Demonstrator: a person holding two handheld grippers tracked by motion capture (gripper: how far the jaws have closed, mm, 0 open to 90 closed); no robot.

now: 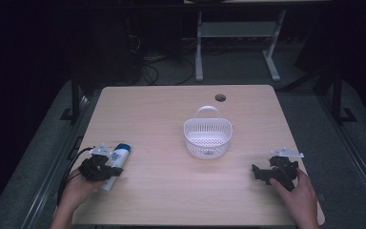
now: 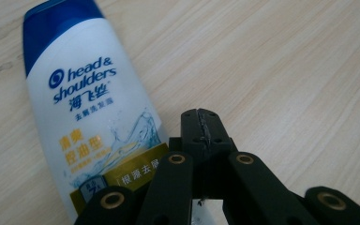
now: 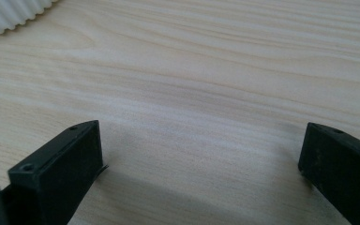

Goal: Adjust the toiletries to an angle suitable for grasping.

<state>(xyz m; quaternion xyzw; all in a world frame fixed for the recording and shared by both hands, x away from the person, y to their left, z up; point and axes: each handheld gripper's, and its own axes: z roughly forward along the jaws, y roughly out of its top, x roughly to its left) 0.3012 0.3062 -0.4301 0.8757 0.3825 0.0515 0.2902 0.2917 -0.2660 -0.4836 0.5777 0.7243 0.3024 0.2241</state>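
At table centre, white basket (image 1: pixel 208 136) sits empty; left gripper (image 1: pixel 96 168), jaws together, beside shampoo bottle (image 2: pixel 91 112) nr left edge; right gripper (image 1: pixel 276 172) spread wide.

On your surface (image 1: pixel 171 143), a light wood top, 1 white perforated basket (image 1: pixel 208 137) stands upright near the middle, handle raised toward the far edge. You have 1 round cable hole (image 1: pixel 220 98) beyond it, and a white desk frame (image 1: pixel 238 43) on the floor behind.
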